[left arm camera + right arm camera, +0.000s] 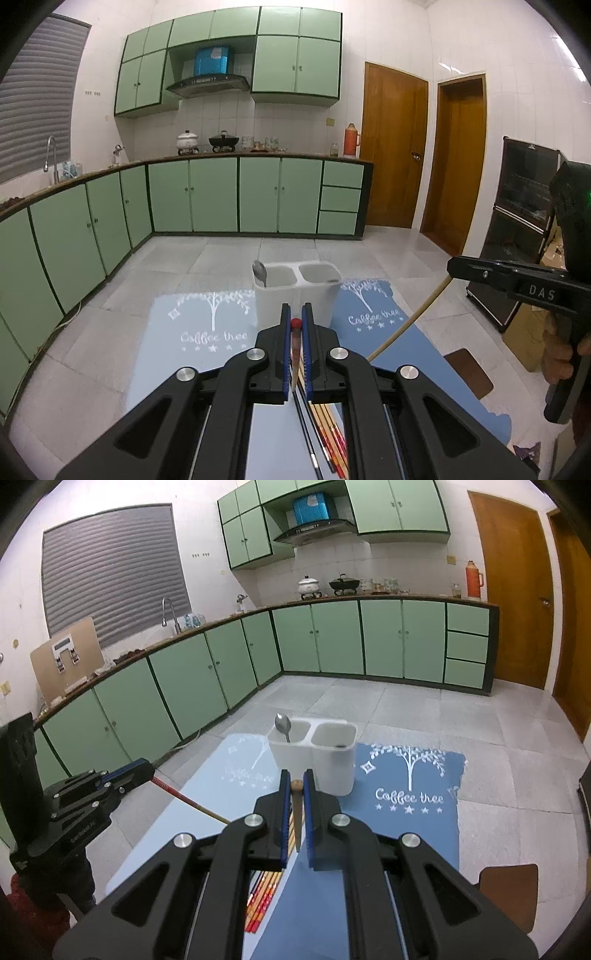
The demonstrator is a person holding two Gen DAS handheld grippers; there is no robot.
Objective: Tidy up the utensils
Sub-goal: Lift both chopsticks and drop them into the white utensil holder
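A white two-compartment holder (295, 295) (317, 764) stands on the blue mats, with a metal spoon (259, 272) (282, 724) in its left compartment. My left gripper (295, 314) is shut on a red-tipped chopstick (295, 339), lifted just short of the holder. It also shows at the left of the right wrist view as the left gripper (149, 770) with the red chopstick (181, 795) trailing from it. My right gripper (296, 780) is shut on a brown wooden chopstick (296, 805). Seen from the left wrist, the right gripper (452, 264) carries that tan chopstick (406, 325). Several loose chopsticks (327, 435) (264, 897) lie below.
Two blue "Coffee tree" mats (207, 332) (410, 794) cover the tabletop. A brown coaster (469, 373) (508, 890) lies at the right edge. A person's hand (561, 362) grips the right tool's handle. Green kitchen cabinets (192, 195) and wooden doors (395, 147) stand far behind.
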